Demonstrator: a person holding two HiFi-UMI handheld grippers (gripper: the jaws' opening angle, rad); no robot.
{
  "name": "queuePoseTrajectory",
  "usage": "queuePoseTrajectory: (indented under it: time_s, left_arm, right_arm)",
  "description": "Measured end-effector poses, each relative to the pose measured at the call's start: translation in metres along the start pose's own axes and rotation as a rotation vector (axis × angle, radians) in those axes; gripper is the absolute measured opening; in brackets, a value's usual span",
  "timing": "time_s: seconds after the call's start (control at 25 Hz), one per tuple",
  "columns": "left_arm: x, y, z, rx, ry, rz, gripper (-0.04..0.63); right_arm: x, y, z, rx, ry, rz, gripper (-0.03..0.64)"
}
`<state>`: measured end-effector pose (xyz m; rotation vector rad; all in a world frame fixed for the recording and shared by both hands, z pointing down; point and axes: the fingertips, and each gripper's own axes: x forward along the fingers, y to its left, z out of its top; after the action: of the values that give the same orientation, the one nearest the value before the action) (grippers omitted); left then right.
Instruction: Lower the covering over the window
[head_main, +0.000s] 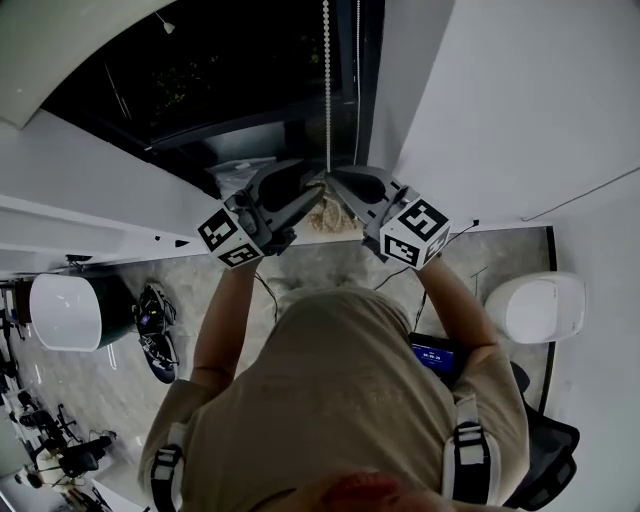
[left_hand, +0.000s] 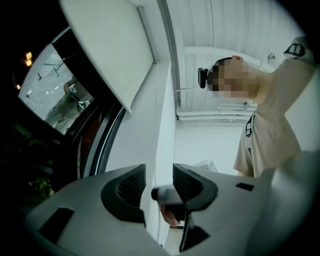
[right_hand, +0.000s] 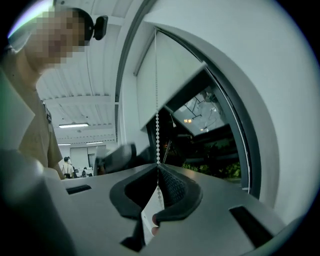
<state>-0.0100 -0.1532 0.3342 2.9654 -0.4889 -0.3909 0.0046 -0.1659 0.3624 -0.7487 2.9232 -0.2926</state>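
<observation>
Grips the bead chain (right_hand: 157, 100) with the right tool (right_hand: 158, 167), pads clenched together on the beads right where the strand comes down from above, a short length of chain trailing on below the pinch. Holds the left tool (left_hand: 159, 175) released, pads standing clearly apart and pressing on nothing, with only the white wall edge (left_hand: 165, 100) and the blurred dark end of the other tool showing in the gap. From the head view, brings both tools up side by side, tips near each other at the chain, right tool (head_main: 335, 182) on the strand and left tool (head_main: 312, 196) just beside it. Shows the blind (right_hand: 165, 75) as a plain white roller sheet, partly down, covering the upper part of the window (right_hand: 210, 135) and ending in a straight bottom edge. Leaves dark glass bare below that edge, with faint light reflections and green foliage in it. Runs the chain taut and straight along the side of the window, close to the frame, up past the blind's edge and out of view at the top.
</observation>
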Motion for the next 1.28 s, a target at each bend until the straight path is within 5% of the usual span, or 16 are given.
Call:
queuePoseTrajectory:
  time_s: [0.16, 0.24, 0.44, 0.52, 0.64, 0.8, 0.88, 1.04, 1.12, 1.28]
  left_arm:
    - [0.036, 0.003, 0.031, 0.080, 0.034, 0.021, 0.155]
    - [0.046, 0.002, 0.033, 0.104, 0.057, 0.022, 0.029]
    - [0.042, -0.001, 0.032, 0.130, 0.013, 0.050, 0.023]
    - [0.038, -0.004, 0.023, 0.138, 0.032, 0.065, 0.023]
    - [0.036, -0.007, -0.003, 0.110, 0.074, 0.056, 0.023]
    - [0.034, -0.016, -0.045, 0.055, 0.130, 0.052, 0.023]
    - [0.033, -0.019, -0.052, 0.025, 0.121, 0.043, 0.023]
    - [0.018, -0.028, -0.049, -0.035, 0.070, 0.031, 0.023]
    - [0.008, -0.019, -0.040, -0.092, 0.030, 0.040, 0.147]
    - [0.022, -0.002, 0.011, 0.022, -0.005, 0.066, 0.147]
  right_arm:
    - [-0.003, 0.008, -0.017, 0.040, 0.017, 0.009, 0.015]
    - [-0.005, 0.009, -0.015, 0.038, 0.017, 0.003, 0.015]
    - [-0.029, -0.009, -0.001, 0.023, -0.071, -0.036, 0.024]
    - [-0.046, -0.018, 0.020, 0.093, -0.165, -0.048, 0.120]
    - [-0.045, -0.012, 0.053, 0.050, -0.210, -0.032, 0.123]
    - [-0.024, 0.005, 0.058, -0.024, -0.182, -0.016, 0.120]
    - [-0.019, 0.000, 0.056, -0.064, -0.155, -0.051, 0.028]
    - [-0.019, 0.002, 0.051, -0.107, -0.146, -0.078, 0.009]
    - [-0.017, -0.004, 0.034, -0.069, -0.108, -0.078, 0.009]
    - [-0.005, -0.005, -0.025, 0.008, 0.041, -0.025, 0.009]
